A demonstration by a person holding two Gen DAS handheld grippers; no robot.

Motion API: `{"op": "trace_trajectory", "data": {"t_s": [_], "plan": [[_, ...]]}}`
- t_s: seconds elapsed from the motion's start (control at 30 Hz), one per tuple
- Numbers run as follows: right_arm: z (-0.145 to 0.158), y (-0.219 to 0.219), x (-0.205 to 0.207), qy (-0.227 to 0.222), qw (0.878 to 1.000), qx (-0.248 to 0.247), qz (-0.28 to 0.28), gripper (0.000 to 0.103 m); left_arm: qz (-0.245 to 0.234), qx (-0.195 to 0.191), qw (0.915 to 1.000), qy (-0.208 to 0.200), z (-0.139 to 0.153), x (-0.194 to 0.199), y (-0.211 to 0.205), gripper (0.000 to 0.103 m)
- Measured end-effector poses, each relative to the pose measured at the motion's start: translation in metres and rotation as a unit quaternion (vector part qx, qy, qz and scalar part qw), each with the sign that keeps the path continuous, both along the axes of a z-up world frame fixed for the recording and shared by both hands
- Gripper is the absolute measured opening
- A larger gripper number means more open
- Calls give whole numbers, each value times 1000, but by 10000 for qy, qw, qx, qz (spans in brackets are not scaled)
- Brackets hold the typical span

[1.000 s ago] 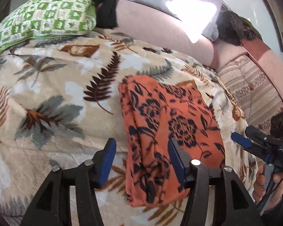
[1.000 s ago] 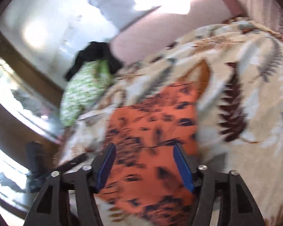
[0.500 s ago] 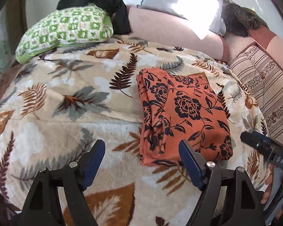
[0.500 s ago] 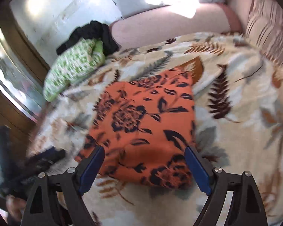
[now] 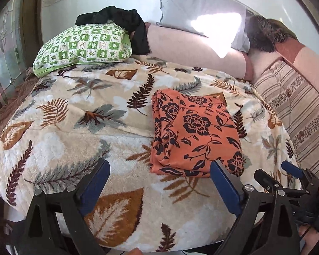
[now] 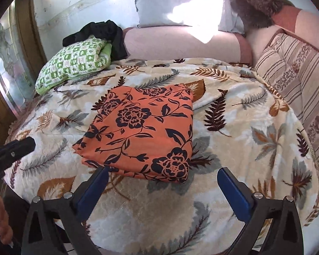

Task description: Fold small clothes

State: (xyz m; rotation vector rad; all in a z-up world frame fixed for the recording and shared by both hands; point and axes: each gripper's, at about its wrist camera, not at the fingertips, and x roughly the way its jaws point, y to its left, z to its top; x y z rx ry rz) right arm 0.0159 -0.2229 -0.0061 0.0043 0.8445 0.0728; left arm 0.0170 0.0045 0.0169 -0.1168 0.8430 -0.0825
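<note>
leaf-print blanket (image 6: 234, 148) holds folded orange garment (image 6: 142, 131); both grippers spread, empty

Bare blanket (image 6: 234, 97) lies open left and right of the folded cloth (image 6: 142, 131) at frame centre, while pillows (image 6: 74, 63) and a bolster (image 6: 180, 44) block the upper frame.

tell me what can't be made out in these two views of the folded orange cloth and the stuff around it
- Orange floral cloth: its inner layers and underside are hidden by its own top fold, both views.
- Black garment: its type is unclear; it lies bunched behind the green checked pillow.
- Brown furry item: cut off at the fisheye edge.
- Right gripper and left gripper: handles run out of frame.
</note>
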Motion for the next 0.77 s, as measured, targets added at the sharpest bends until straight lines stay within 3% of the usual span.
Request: {"op": "trace_trajectory", "data": {"t_s": [0.13,0.27,0.4,0.53,0.77], "plan": [[-6,1,3,64,9994,-336,-93,103,118,427,9990,-49,0,1,-9,95],[-10,-4,8,89,9988,-412,-230,103,153,440,9988,-154,1,3,-10,95],[-7,-9,15,49,9986,-360,-376,103,265,734,9968,-153,1,9,-15,95],[-3,-9,21,6,9987,-320,-404,103,201,713,9972,-132,2,14,-19,103],[-3,-7,27,20,9986,-343,-395,103,43,699,9974,-165,3,23,-26,103]]}}
